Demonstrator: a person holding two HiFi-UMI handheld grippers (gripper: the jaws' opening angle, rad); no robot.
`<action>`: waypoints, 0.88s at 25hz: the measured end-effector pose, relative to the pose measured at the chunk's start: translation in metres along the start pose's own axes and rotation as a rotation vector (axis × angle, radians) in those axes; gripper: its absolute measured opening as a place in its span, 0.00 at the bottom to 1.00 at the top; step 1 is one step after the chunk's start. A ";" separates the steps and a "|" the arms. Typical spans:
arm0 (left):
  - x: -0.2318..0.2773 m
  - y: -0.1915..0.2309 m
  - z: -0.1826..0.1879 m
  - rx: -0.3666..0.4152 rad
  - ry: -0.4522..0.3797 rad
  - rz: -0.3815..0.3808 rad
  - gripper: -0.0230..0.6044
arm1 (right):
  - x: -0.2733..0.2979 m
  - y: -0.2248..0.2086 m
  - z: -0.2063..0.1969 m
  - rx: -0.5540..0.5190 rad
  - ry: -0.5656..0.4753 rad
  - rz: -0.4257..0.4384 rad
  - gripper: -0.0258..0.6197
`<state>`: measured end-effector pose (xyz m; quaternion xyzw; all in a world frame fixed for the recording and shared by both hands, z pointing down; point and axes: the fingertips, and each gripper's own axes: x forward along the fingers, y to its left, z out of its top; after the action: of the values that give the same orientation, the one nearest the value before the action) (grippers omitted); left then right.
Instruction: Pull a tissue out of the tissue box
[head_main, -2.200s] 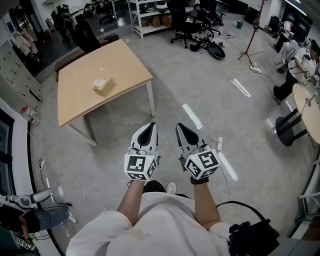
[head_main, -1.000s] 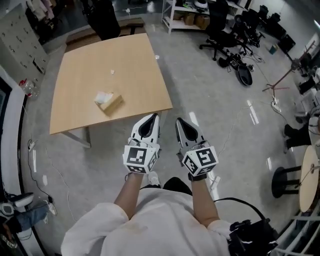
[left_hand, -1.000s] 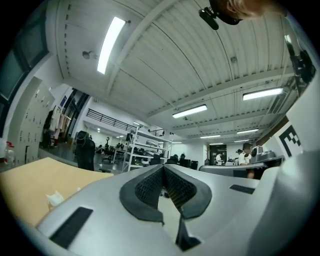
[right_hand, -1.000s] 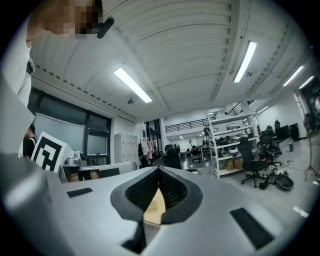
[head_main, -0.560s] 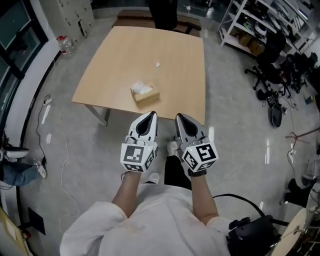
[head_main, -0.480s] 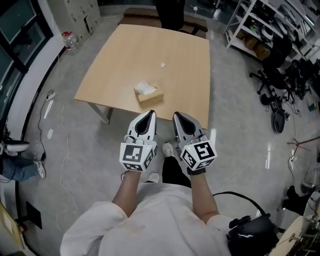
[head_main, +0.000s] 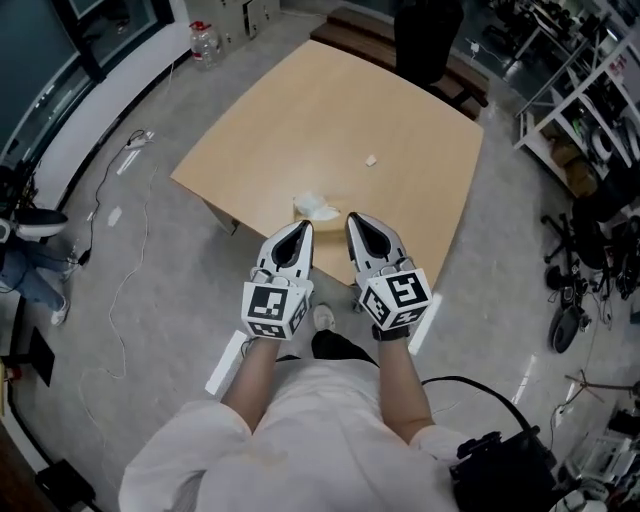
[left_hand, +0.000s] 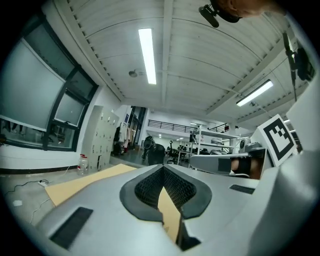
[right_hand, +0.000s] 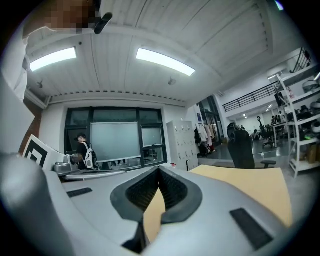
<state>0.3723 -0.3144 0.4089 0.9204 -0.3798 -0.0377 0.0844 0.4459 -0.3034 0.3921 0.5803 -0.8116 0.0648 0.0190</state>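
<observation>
Seen from above, a person in a white short-sleeved top holds a two-jaw tool in each hand, arms out in front, at the near edge of a light wooden surface (head_main: 330, 110) that stands on a grey floor (head_main: 150, 230).

The tissue box (head_main: 323, 214) sits on the surface near its front edge, just beyond the two tool tips and between them. Only a little of it shows. A crumpled white tissue (head_main: 315, 206) stands up from its top in a loose tuft. The box below is tan, close in colour to the wood, and the tools hide most of it, so its outline is hard to make out.

The left tool (head_main: 301, 232) points forward toward the box, its white shells tapering to a dark tip. In the left gripper view, its ribbed black pads meet at the tips with nothing between them. Only a wedge of tan surface shows through the gap lower down. The right tool (head_main: 353, 220) lies beside it, a little apart. In the right gripper view, its pads are likewise pressed together and empty. Neither tool tip can be seen touching the box or the tissue.

Each tool carries a cube with black and white square markers near the wrist.

Farther back on the surface, well apart from the box, lies a small white scrap (head_main: 370, 159). A clear bottle with a red cap (head_main: 203, 42) stands on the floor beyond the far left corner.
</observation>
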 end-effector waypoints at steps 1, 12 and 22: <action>0.010 0.006 -0.003 -0.003 0.006 0.020 0.04 | 0.011 -0.009 -0.002 0.007 0.009 0.013 0.04; 0.066 0.064 -0.068 -0.081 0.140 0.247 0.04 | 0.106 -0.070 -0.087 0.041 0.216 0.140 0.04; 0.103 0.136 -0.126 -0.136 0.277 0.258 0.04 | 0.178 -0.070 -0.173 -0.026 0.435 0.154 0.04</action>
<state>0.3679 -0.4654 0.5575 0.8528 -0.4759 0.0748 0.2018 0.4464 -0.4706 0.5878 0.4888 -0.8310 0.1792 0.1959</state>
